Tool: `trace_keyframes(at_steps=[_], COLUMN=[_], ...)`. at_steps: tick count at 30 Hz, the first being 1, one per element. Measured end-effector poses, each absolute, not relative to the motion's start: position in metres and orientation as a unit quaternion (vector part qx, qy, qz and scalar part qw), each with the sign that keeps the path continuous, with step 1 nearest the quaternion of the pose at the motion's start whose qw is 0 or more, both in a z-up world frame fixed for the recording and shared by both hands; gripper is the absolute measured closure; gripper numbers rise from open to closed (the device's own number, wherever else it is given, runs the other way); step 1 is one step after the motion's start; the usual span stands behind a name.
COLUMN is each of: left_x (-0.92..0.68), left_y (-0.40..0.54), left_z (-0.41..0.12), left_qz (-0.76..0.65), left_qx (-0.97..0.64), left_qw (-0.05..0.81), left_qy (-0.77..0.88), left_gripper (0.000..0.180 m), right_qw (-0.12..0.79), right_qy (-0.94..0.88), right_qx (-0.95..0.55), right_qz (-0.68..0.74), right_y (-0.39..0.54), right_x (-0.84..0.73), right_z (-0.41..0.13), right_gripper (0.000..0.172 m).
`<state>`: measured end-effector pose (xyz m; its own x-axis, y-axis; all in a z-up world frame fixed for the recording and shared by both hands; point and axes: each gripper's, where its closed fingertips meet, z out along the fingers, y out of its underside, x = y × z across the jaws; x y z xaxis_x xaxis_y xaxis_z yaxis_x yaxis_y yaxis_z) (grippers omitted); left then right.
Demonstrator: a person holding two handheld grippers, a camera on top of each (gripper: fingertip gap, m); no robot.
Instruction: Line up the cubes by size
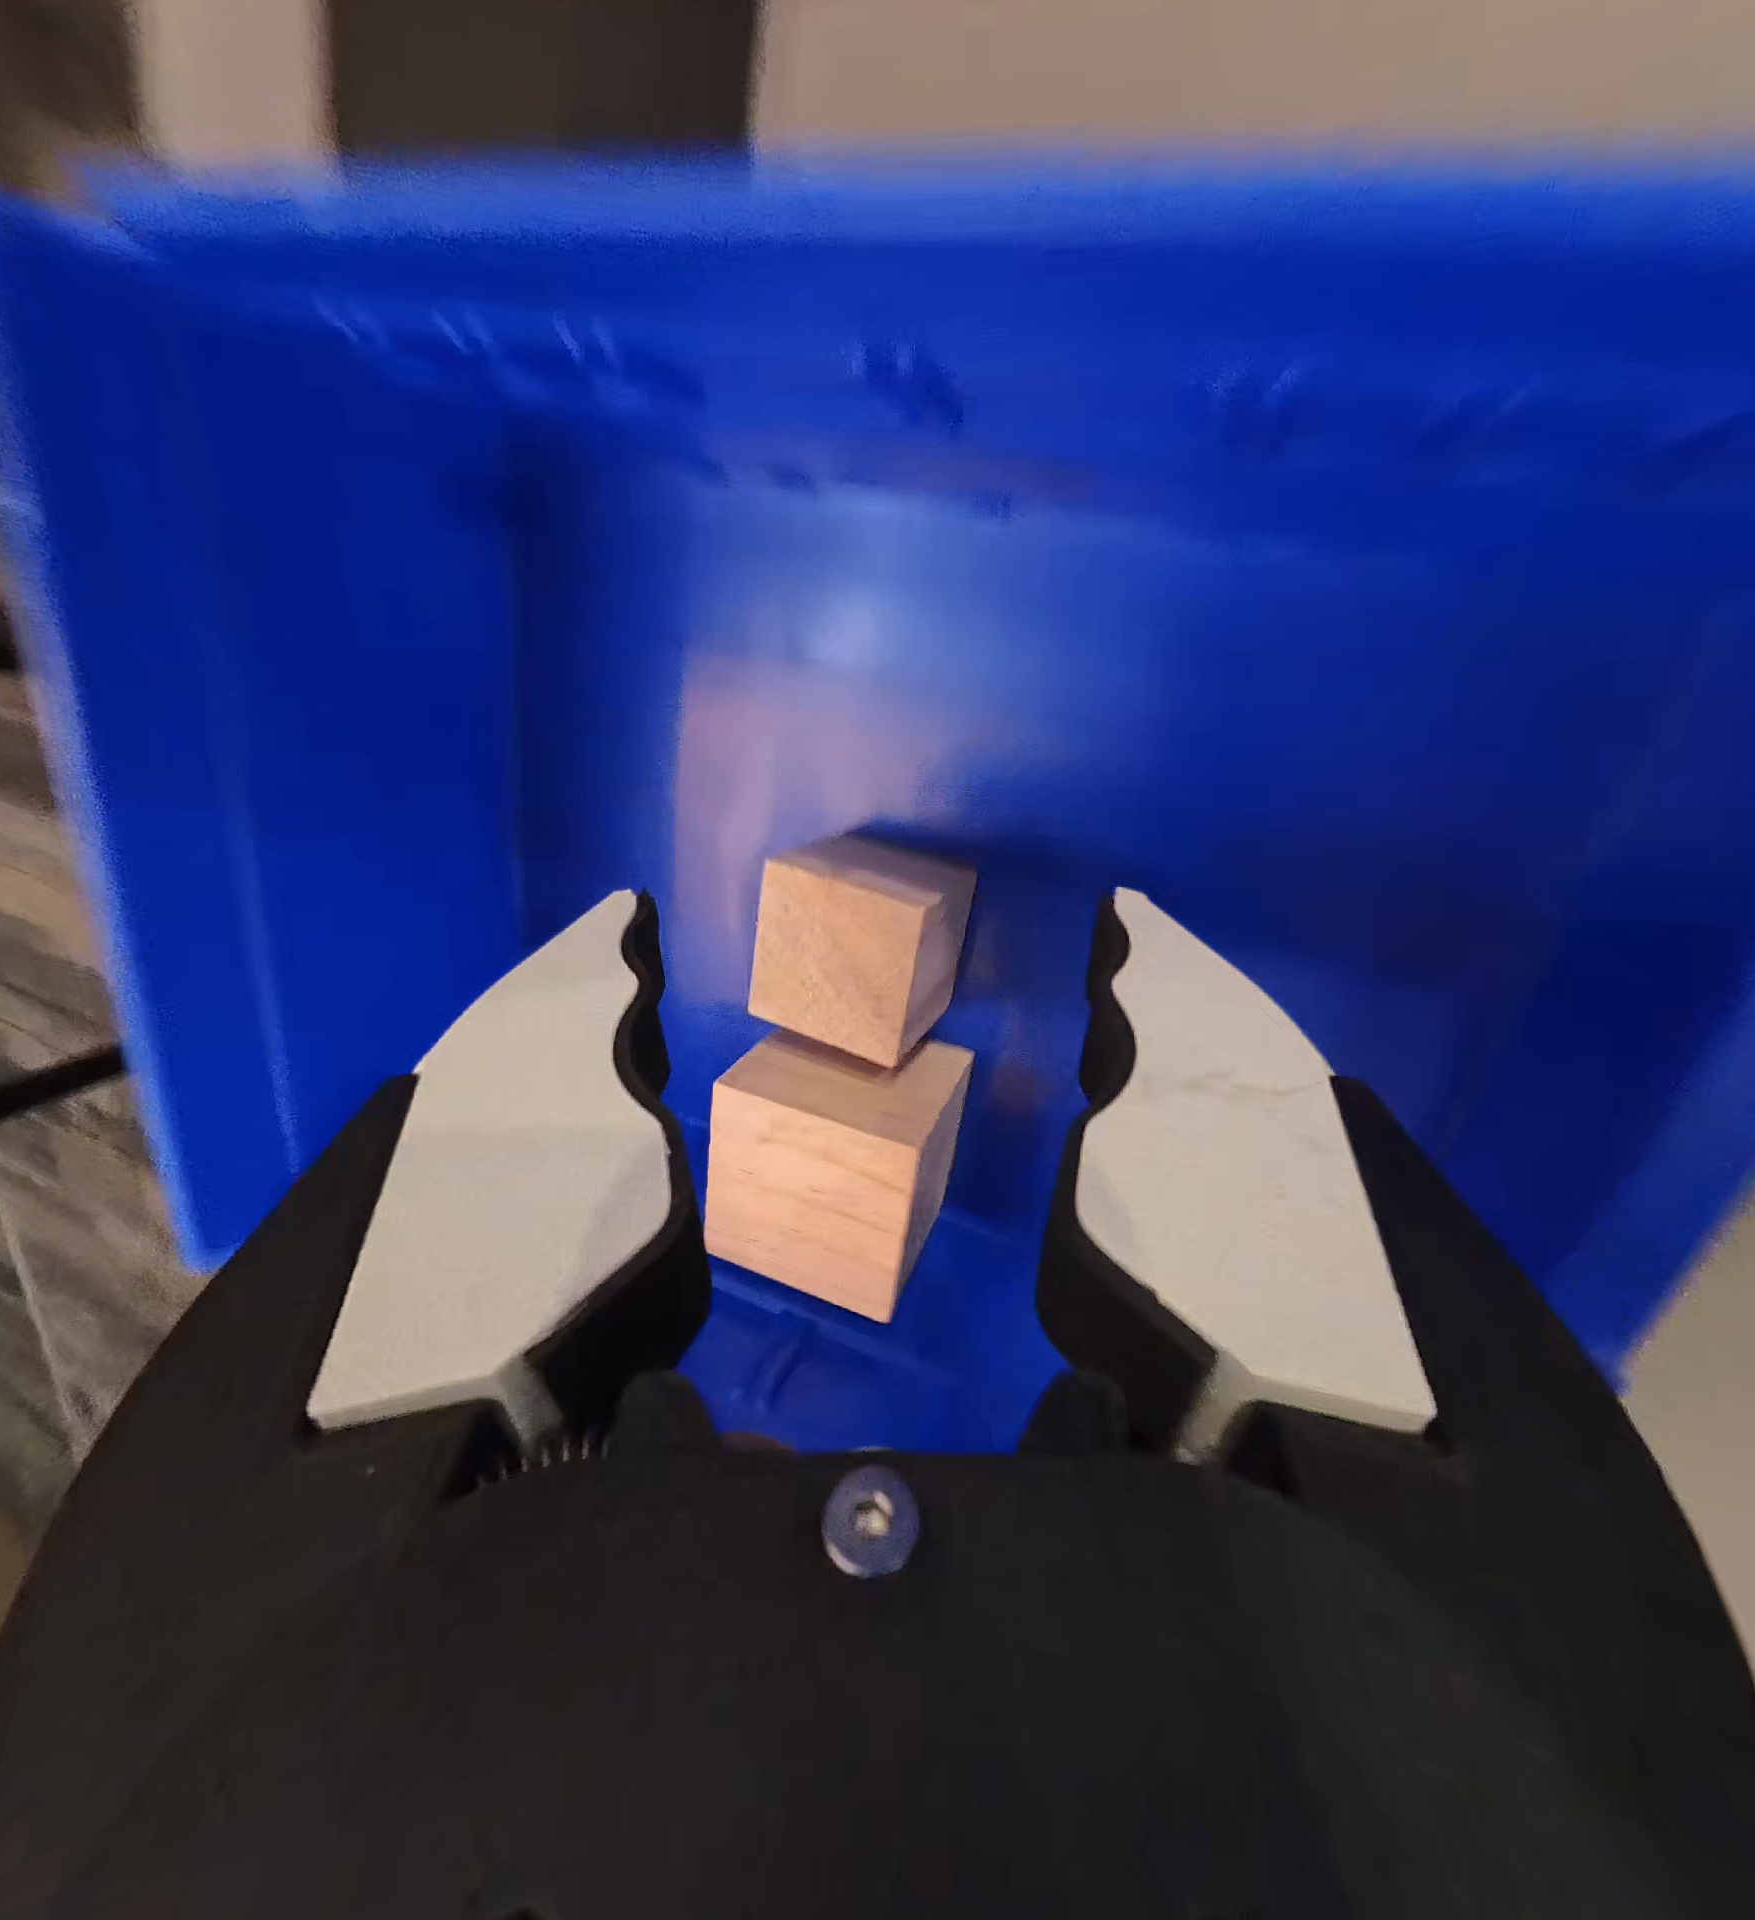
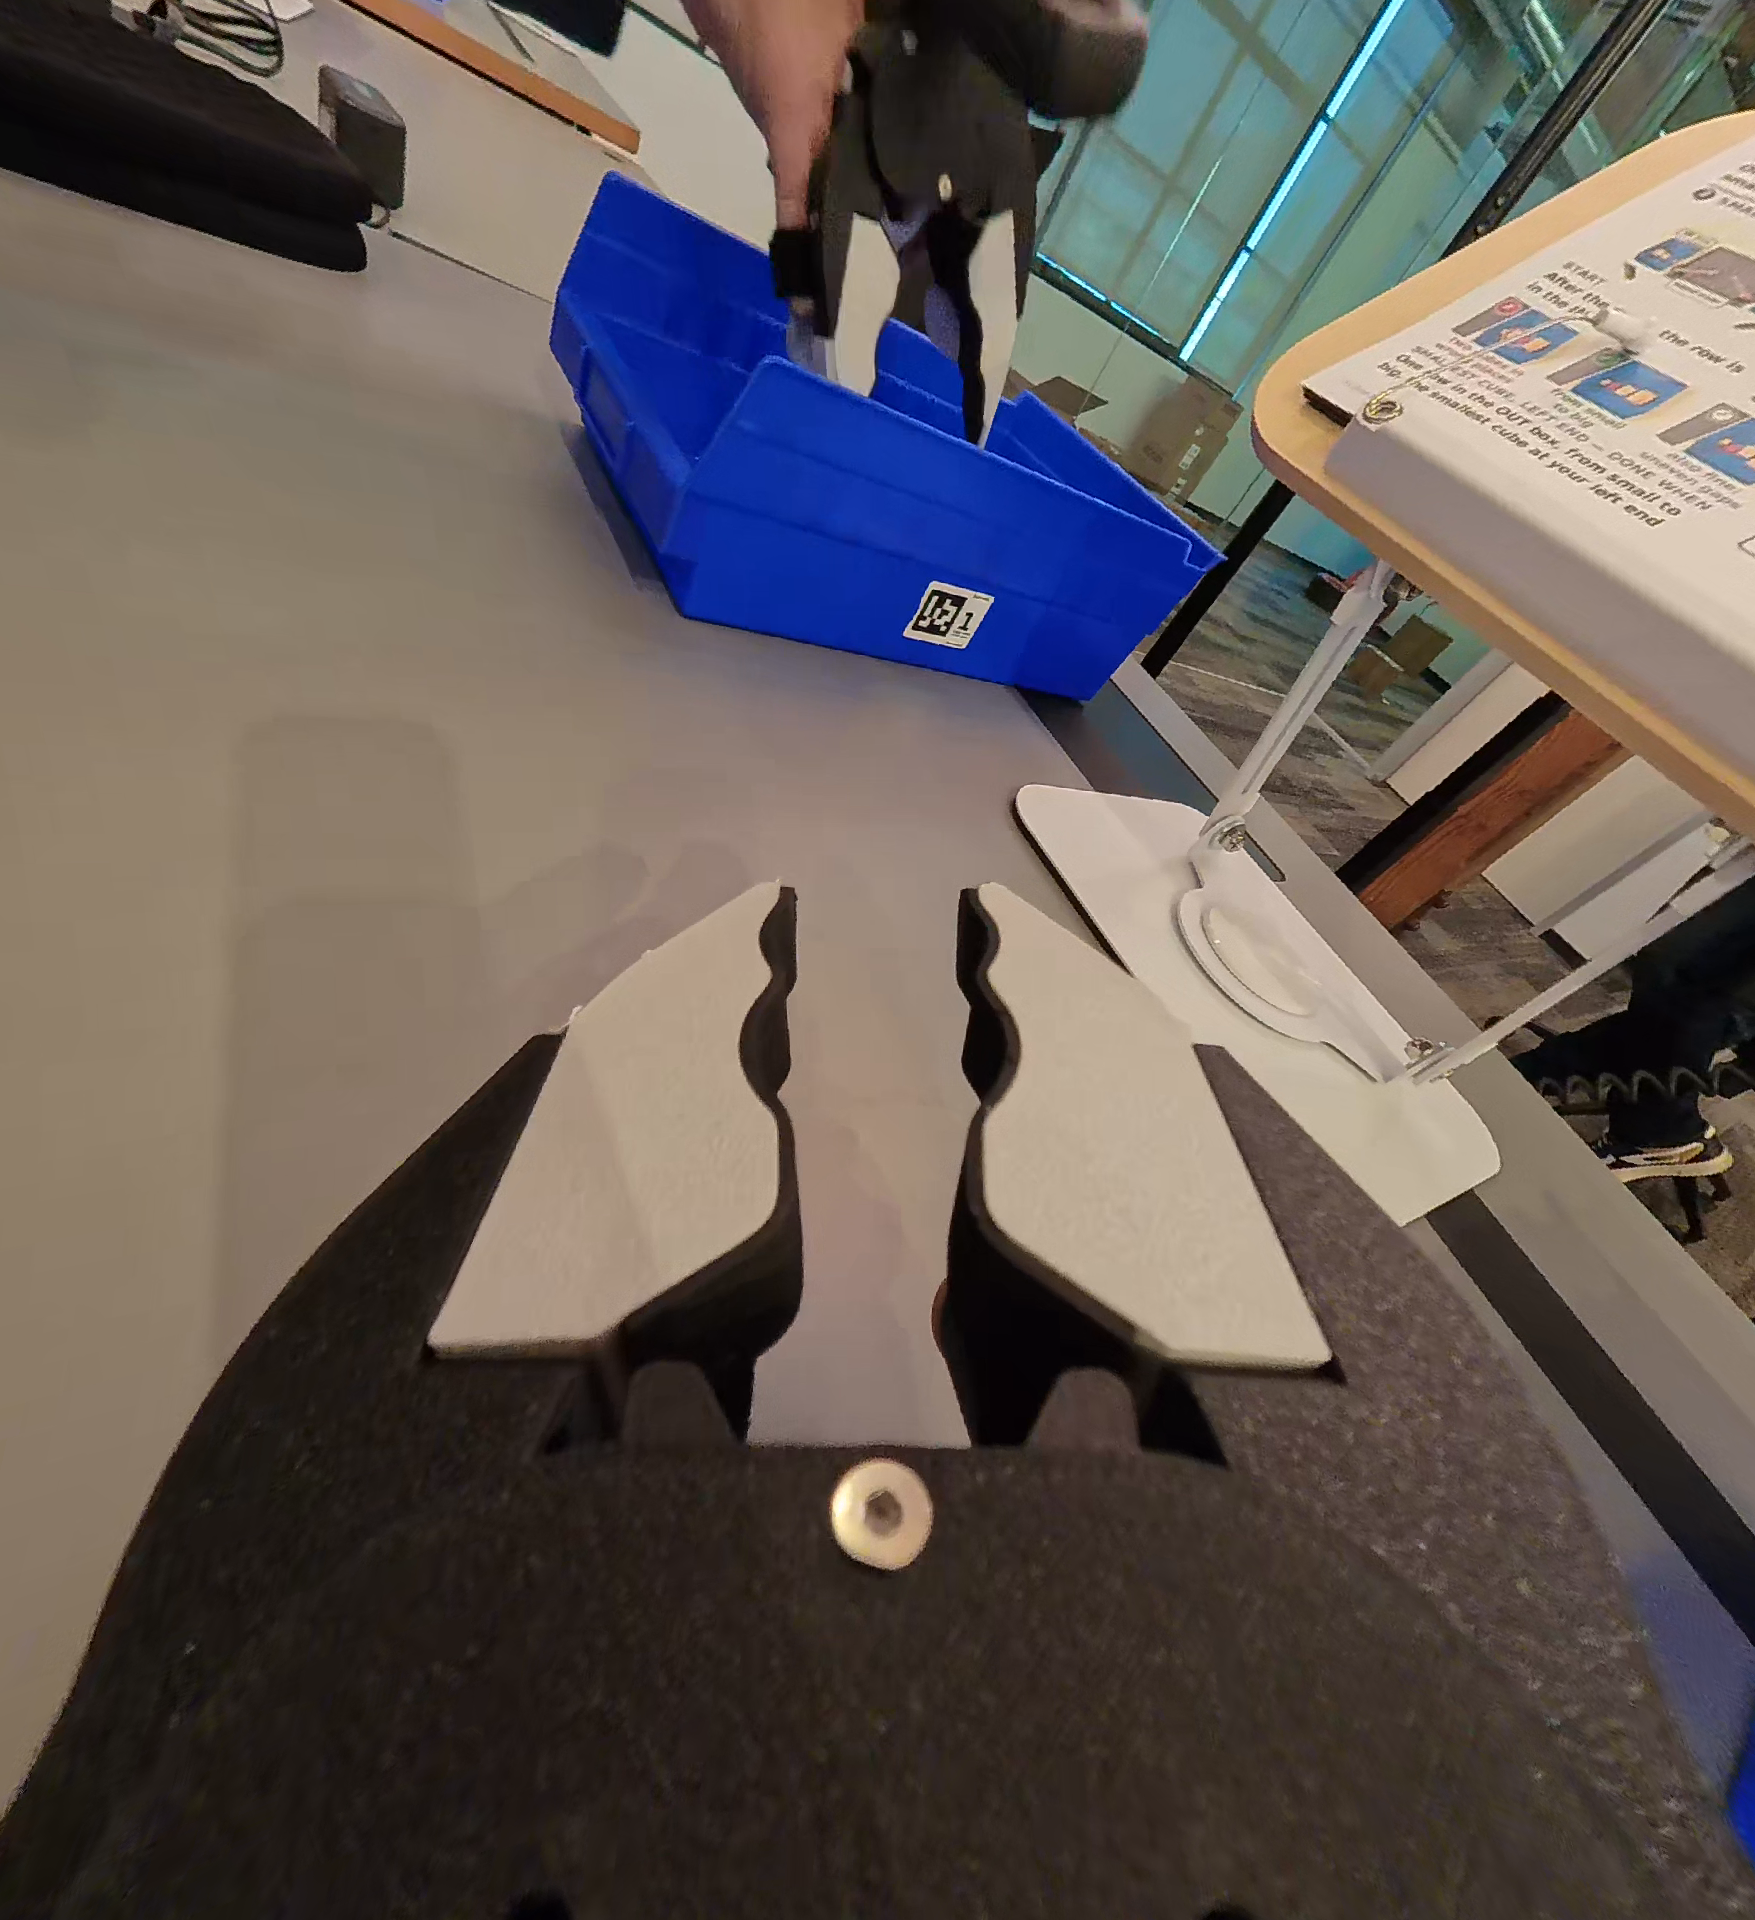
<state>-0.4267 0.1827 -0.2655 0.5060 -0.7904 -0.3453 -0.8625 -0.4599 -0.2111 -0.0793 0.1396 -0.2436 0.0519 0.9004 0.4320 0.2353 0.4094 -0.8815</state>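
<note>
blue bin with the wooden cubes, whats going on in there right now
A person is working with two handheld grippers. The left gripper is inside the blue bin, its jaws wide open around two wooden cubes, touching neither. The farther cube sits tilted, seemingly resting on the back edge of the nearer cube. The right gripper hangs over the grey table, open and empty. No finished row of cubes is visible yet.

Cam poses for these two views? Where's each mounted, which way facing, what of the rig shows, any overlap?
Left wrist: on the left claw, looking down into the blue bin at two wooden cubes; its own open fingers show.
Right wrist: on the right claw, low over the grey table, facing the bin; own open, empty fingers show.
Shared: the blue bin and the left claw.
</note>
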Motion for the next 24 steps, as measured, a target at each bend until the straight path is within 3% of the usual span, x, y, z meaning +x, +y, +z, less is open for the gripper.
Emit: trace_keyframes(at_steps=[5,12,17,24], left_x=[-0.446,-0.454,-0.447,-0.319], left_y=[0.184,0.188,0.196,0.148], left_z=[-0.3,-0.31,-0.263,-0.162], left_qz=[0.131,0.13,0.137,-0.086], left_qx=[-0.848,-0.86,-0.879,-0.858], left_qw=[0.077,0.045,0.138,0.383], left_qy=[0.508,0.491,0.436,0.332], left_gripper=[0.11,0.131,0.132,0.132], right_qw=[0.562,0.56,0.563,0.599], right_qy=[-0.625,-0.629,-0.626,-0.598], right_qx=[-0.454,-0.452,-0.452,-0.442], right_qz=[0.297,0.295,0.295,0.297], right_y=[0.139,0.138,0.138,0.139], right_x=[-0.079,-0.08,-0.08,-0.077], right_z=[-0.244,-0.245,-0.244,-0.232], right_gripper=[0.143,0.143,0.14,0.13])
